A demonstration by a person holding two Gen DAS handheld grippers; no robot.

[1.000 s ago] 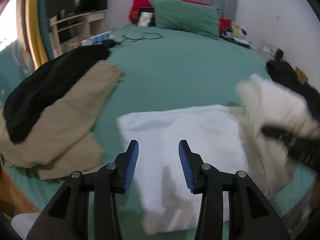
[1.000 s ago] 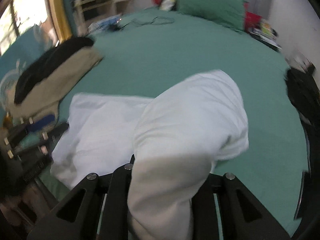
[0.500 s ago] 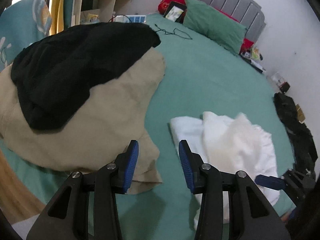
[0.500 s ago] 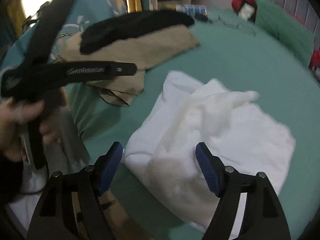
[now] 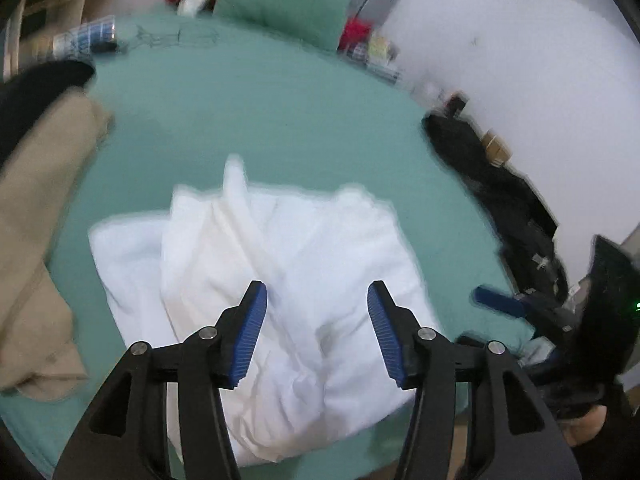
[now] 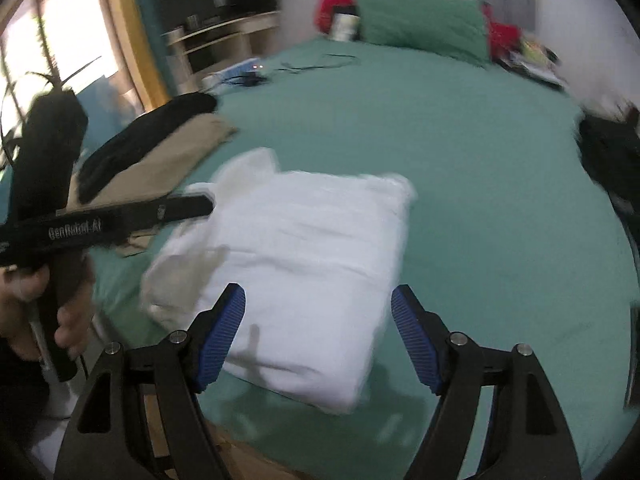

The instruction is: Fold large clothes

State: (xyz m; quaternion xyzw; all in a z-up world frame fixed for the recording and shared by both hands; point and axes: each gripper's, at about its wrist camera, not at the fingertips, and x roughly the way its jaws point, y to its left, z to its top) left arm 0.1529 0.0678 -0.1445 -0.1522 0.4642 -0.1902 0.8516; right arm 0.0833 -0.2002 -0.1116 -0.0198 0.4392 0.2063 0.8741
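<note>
A folded white garment [image 5: 280, 280] lies near the front edge of the green bed [image 5: 280, 120]; it also shows in the right wrist view [image 6: 312, 248], with a loose bit sticking out at its far left corner. My left gripper [image 5: 316, 332] is open and empty, just above the garment's near side. My right gripper [image 6: 318, 340] is open and empty over the garment's near edge. The right gripper shows at the right in the left wrist view [image 5: 500, 304]. The left gripper shows at the left in the right wrist view [image 6: 120, 216].
A beige garment [image 5: 36, 220] with a black garment [image 5: 36, 88] on it lies at the bed's left. Dark clothes [image 5: 492, 184] lie at the right edge. A green pillow [image 6: 420, 28] and red pillow [image 6: 332, 0] are at the headboard. A cable [image 6: 316, 64] lies on the sheet.
My right gripper has let go of the white garment, which now lies folded on the bed. Both grippers have swung back over it; the left gripper has opened wider.
</note>
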